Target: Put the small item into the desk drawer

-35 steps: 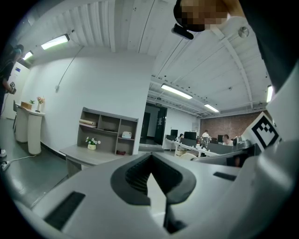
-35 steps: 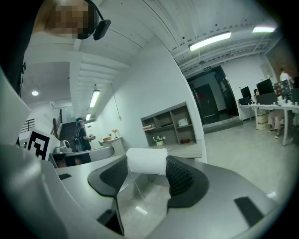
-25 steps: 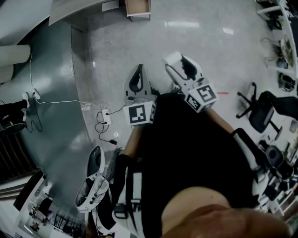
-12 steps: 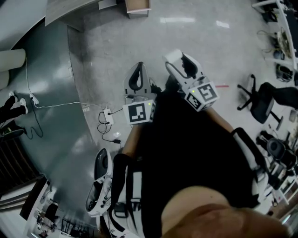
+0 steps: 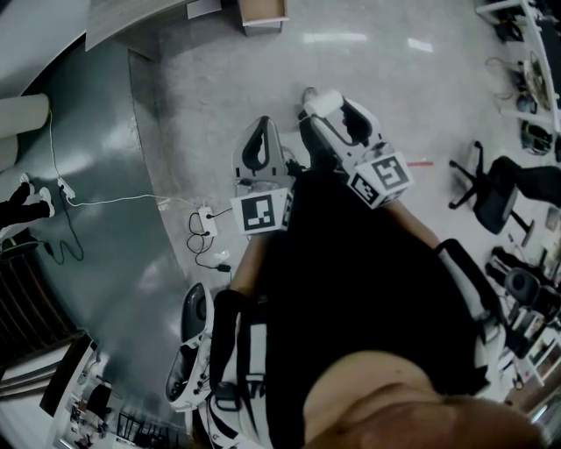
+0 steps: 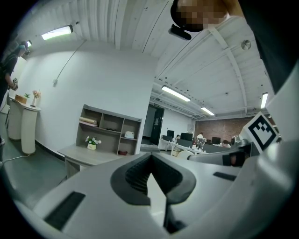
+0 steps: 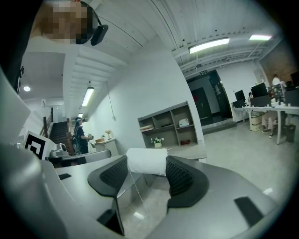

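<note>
My right gripper [image 5: 338, 112] is shut on a small white roll [image 5: 322, 103], which sits squeezed between the dark ribbed pads [image 7: 179, 176] in the right gripper view [image 7: 146, 160]. Beside it, my left gripper [image 5: 259, 145] is held at the same height, its jaws shut with nothing between them [image 6: 150, 176]. Both hang over the pale floor in front of the person's dark torso. Far ahead stands a grey desk [image 5: 131, 19] with an open wooden drawer [image 5: 260, 12] next to it. The same desk, with shelves [image 6: 108, 135] behind it, shows in both gripper views [image 7: 187, 151].
A power strip [image 5: 203, 220] and white cable [image 5: 114, 200] lie on the floor to the left. Office chairs [image 5: 489, 197] and cluttered tables stand at the right. The person's shoe [image 5: 188, 361] is at lower left. Another person [image 7: 80, 136] stands near distant stairs.
The person has stepped forward: a leg and shoe now show under the right gripper, and the lower-left shoe has shifted. Both grippers keep their hold and pose.
</note>
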Demonstrator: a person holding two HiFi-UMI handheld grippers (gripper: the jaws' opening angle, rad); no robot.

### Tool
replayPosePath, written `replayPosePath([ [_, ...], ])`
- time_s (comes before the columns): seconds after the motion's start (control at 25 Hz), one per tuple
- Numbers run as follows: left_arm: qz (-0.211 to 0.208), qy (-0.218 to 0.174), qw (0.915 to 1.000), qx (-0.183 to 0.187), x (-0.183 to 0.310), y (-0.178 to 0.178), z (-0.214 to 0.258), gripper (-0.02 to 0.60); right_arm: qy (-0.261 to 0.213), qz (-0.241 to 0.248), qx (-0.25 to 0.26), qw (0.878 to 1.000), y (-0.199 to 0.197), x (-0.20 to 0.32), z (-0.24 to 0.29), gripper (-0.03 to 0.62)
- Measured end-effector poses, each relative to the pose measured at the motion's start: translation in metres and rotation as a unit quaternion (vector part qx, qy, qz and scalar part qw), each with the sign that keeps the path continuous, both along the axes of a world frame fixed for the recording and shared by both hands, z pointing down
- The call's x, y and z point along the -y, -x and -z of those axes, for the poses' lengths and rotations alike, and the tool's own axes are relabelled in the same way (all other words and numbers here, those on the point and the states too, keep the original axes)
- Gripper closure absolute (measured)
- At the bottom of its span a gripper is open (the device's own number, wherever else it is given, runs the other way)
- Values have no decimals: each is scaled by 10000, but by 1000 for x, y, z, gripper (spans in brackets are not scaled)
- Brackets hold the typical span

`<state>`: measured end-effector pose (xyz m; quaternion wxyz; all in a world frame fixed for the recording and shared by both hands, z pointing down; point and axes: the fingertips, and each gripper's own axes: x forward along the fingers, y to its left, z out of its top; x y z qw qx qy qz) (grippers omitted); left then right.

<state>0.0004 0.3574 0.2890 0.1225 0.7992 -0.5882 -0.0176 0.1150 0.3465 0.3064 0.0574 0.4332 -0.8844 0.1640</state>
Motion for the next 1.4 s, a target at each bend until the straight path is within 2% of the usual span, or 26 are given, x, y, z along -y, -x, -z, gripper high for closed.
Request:
replayPosePath([
  [0.6,51,115,9999,75,77,-5,-3,583,79,100,93,9999,-1,83,-6,338],
  [1.0,187,294,9994,83,151,-9,-7,583,236,283,89,9993,-1,158,-9,337],
  [1.4,486,449,9978,57,233,-28,-7,583,302,628,39,9976,-15,246,-10,338],
])
